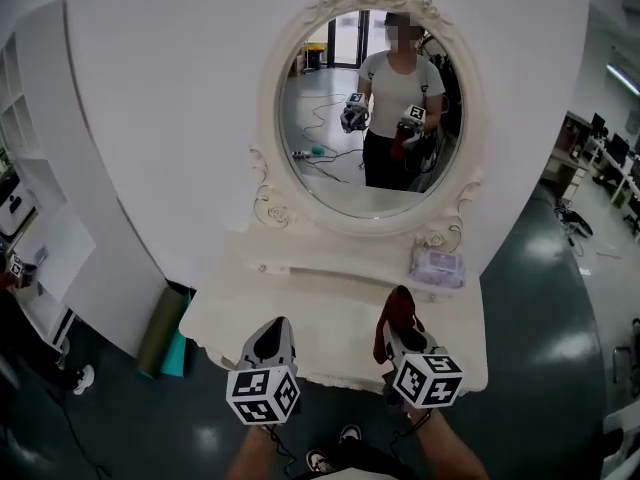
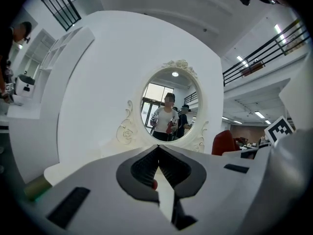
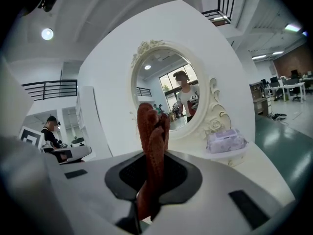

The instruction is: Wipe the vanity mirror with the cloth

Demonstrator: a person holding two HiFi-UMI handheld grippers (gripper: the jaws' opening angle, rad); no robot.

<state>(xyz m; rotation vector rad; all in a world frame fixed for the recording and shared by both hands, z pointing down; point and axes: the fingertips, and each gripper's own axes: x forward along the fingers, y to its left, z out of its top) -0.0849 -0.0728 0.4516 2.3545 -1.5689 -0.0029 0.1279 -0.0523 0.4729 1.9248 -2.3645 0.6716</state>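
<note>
your right gripper (image 1: 399,336) is clamped on the cloth (image 1: 397,315). in the right gripper view the jaws are closed down onto it, and the rust-red cloth (image 3: 152,141) sticks up from between them in a bunched, upright fold, with more of it hanging below the jaws. from that view the cloth's top overlaps the lower left of the mirror (image 3: 172,89), but the head view shows it well apart from the glass, out over the front edge of the table (image 1: 320,303).

your left gripper (image 1: 273,326) holds nothing. in the left gripper view its jaws (image 2: 158,148) are brought together, the tips meeting with only a thin slit behind them and nothing between. it points at the mirror (image 2: 169,106) from the table's front edge, beside the right gripper and level with it.

the mirror (image 1: 372,108) is oval in a cream carved frame and stands upright at the back of the table, against a white curved wall (image 1: 150,88). the glass reflects you, standing with a gripper in each hand and the cloth showing red at one of them.

a wipes pack (image 1: 437,266) lies on the table's right end, just below the frame's lower right scroll; the right gripper view shows it (image 3: 226,141) right of the cloth. a green roll (image 1: 160,330) lies on the dark floor left of the table.
</note>
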